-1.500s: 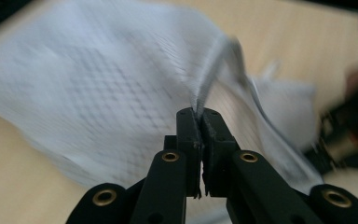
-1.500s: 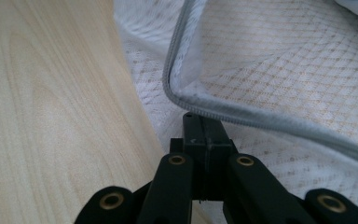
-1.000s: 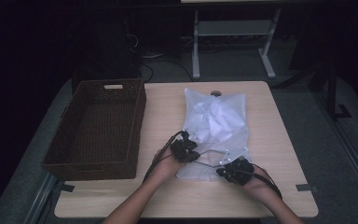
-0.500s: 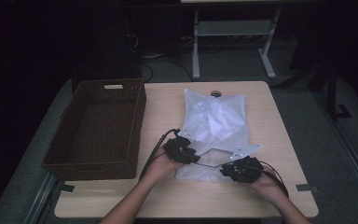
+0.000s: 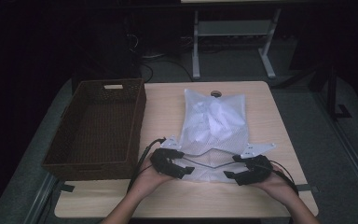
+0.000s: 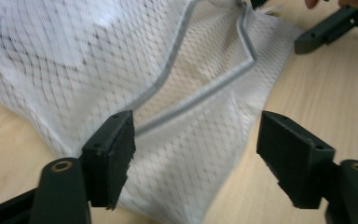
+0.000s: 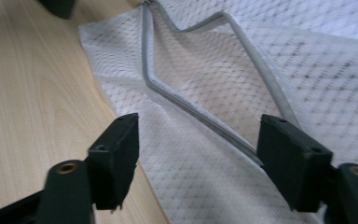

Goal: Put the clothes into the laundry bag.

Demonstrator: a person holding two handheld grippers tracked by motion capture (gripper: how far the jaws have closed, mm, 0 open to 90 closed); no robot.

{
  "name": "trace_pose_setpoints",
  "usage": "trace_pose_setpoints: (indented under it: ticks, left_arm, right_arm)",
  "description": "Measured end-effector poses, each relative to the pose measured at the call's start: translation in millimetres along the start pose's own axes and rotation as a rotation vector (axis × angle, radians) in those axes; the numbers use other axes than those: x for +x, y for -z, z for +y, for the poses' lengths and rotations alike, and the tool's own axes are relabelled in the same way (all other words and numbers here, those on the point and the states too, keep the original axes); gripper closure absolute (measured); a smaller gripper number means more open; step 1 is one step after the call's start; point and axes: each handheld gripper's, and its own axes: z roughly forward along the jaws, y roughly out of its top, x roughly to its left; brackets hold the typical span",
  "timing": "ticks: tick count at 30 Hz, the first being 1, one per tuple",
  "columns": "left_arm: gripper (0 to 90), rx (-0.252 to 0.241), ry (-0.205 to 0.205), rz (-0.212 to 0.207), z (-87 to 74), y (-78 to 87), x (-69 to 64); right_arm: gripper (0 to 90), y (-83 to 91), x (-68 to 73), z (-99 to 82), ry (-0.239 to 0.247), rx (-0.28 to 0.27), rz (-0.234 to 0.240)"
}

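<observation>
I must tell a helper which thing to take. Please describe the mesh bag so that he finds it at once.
On the wooden table, right of the brown basket, lies the mesh bag. It is flat, white and see-through, with white cloth inside and a grey zip at its near end; the basket is dark and woven.
</observation>
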Motion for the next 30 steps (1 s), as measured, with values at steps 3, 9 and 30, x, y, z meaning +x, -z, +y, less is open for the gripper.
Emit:
trace_pose_setpoints:
  ticks: [3, 9, 30]
  left_arm:
    - [20.1, -0.013, -0.016, 0.008, -8.2, 5.2, -6.0]
    - [13.4, 0.004, -0.039, 0.043, -24.0, 10.7, -16.0]
    - [12.5, 0.102, -0.049, 0.075, -60.3, 7.5, -20.5]
  right_arm:
    - [22.5, 4.3, 0.5, -3.9, -0.012, -0.029, -0.018]
    - [13.8, 15.2, 1.0, -18.8, -0.041, -0.056, -0.05]
    - [13.4, 40.3, -7.1, -70.0, -0.082, -0.061, -0.165]
